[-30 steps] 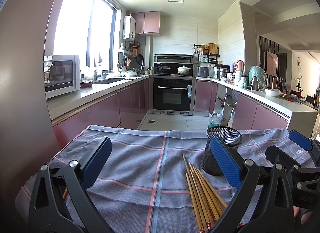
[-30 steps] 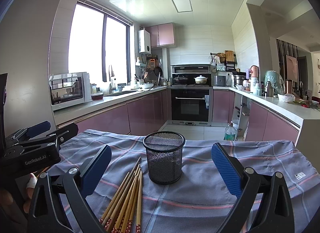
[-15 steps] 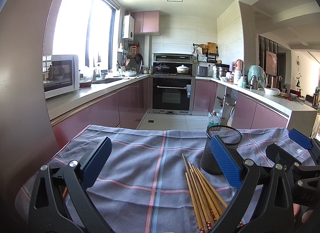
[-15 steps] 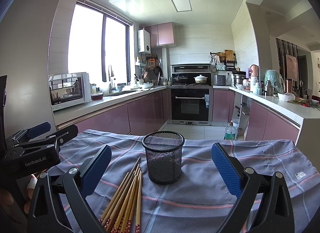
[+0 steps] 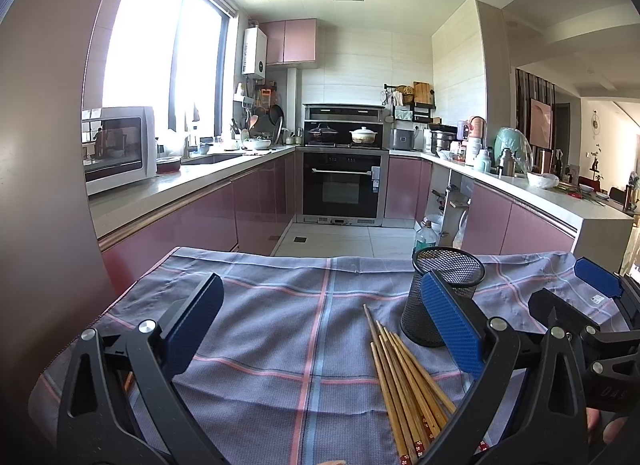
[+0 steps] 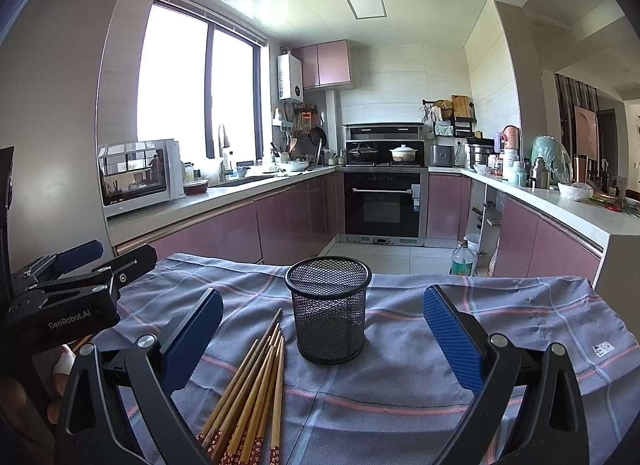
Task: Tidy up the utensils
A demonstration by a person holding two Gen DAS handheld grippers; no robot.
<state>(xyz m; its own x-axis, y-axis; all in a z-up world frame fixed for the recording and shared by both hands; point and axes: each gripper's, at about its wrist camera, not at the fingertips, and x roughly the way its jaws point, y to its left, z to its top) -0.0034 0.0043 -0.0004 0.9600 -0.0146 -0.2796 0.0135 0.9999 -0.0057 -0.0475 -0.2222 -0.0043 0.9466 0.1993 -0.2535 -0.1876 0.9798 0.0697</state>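
Note:
A bundle of several wooden chopsticks (image 5: 406, 381) with red patterned ends lies flat on a grey-blue checked cloth (image 5: 288, 321); it also shows in the right wrist view (image 6: 250, 389). A black mesh cup (image 6: 328, 309) stands upright and empty just behind their tips, and shows at the right in the left wrist view (image 5: 442, 297). My left gripper (image 5: 320, 321) is open and empty, above the cloth left of the chopsticks. My right gripper (image 6: 322, 341) is open and empty, with the cup between its blue pads.
The cloth covers a table whose far edge (image 6: 400, 275) drops to the kitchen floor. Pink cabinets (image 6: 224, 233) and a white microwave (image 6: 138, 177) stand at the left, an oven (image 6: 382, 205) at the back. The left gripper's body (image 6: 60, 305) shows beside my right gripper.

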